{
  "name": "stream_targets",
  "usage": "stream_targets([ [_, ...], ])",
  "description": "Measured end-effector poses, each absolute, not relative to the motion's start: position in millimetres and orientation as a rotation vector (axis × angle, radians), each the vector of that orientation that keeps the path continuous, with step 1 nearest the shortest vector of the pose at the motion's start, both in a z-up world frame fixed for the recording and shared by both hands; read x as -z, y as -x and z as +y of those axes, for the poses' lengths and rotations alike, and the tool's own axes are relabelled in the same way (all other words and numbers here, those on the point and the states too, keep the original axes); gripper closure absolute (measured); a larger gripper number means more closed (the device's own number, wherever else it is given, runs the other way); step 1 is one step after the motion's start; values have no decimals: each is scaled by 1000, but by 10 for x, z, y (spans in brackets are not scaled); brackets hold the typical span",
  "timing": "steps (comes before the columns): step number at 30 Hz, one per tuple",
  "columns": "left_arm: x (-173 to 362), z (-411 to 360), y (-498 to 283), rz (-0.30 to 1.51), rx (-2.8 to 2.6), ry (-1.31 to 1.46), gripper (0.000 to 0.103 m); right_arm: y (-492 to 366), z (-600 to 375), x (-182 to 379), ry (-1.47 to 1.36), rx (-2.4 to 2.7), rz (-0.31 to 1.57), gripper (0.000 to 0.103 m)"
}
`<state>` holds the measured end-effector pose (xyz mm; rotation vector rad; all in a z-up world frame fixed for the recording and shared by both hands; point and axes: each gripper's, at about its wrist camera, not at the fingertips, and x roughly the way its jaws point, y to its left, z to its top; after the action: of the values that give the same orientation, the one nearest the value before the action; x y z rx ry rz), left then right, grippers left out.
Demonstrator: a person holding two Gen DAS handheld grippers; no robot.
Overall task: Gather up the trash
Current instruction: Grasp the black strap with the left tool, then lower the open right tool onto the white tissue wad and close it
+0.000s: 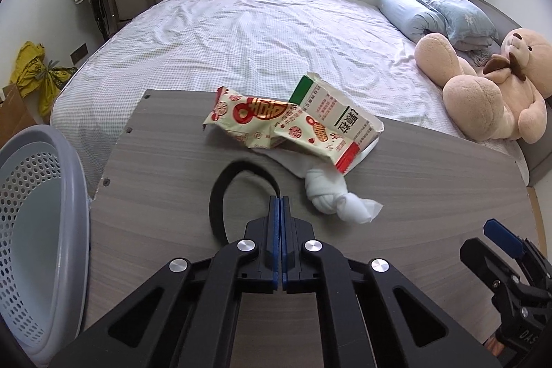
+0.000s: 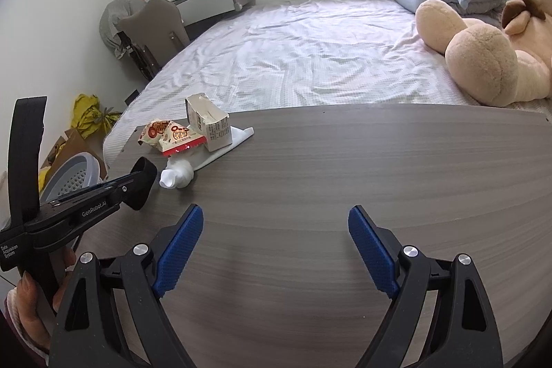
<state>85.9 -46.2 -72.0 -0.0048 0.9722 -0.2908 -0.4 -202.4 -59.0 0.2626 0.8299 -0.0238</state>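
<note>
1. The left gripper [image 1: 279, 199] is pinching a black loop band [image 1: 220, 192], its blue pads pressed together on the band's strip with almost no gap between them.
2. The band is curving out to the left of the jaws over the grey wood-grain table [image 1: 155, 181]; whether it is touching the tabletop cannot be told.
3. The right gripper [image 2: 274, 230] is hovering over a bare part of the table with its jaws standing wide and nothing between them.
4. A knotted white tissue wad [image 1: 331, 195] is lying on the table just beside the left gripper's tips, on their right.
5. Behind the wad, a crumpled red-and-cream snack wrapper [image 1: 262, 119] is lying against a torn paper carton [image 1: 338, 123], both sitting on a flat white sheet [image 2: 231, 140] near the table's far edge.
6. A grey perforated basket [image 1: 38, 223] is standing off the table's left side.
7. A bed [image 1: 262, 33] is stretching out behind the table, with a teddy bear [image 1: 490, 92] lying on it.
</note>
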Motion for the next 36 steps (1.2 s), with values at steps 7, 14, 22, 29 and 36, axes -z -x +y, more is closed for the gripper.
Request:
stream_targets([
  [7,672,-244,-673,931,239,-40,102,-95,-1820,542,-257,-17,833,18],
  [14,614,50,-565,895,175,-60,102,-391,-1474,580,-224,-61,859,18],
  [22,559,317,-527,863,124,-53,102,-779,-1105,681,-150,-28,894,28],
  [29,535,416,-509,851,121,-37,102,-957,-954,819,-100,17,943,47],
  [36,536,424,-496,854,129,-22,102,-926,-925,853,-100,0,955,73],
])
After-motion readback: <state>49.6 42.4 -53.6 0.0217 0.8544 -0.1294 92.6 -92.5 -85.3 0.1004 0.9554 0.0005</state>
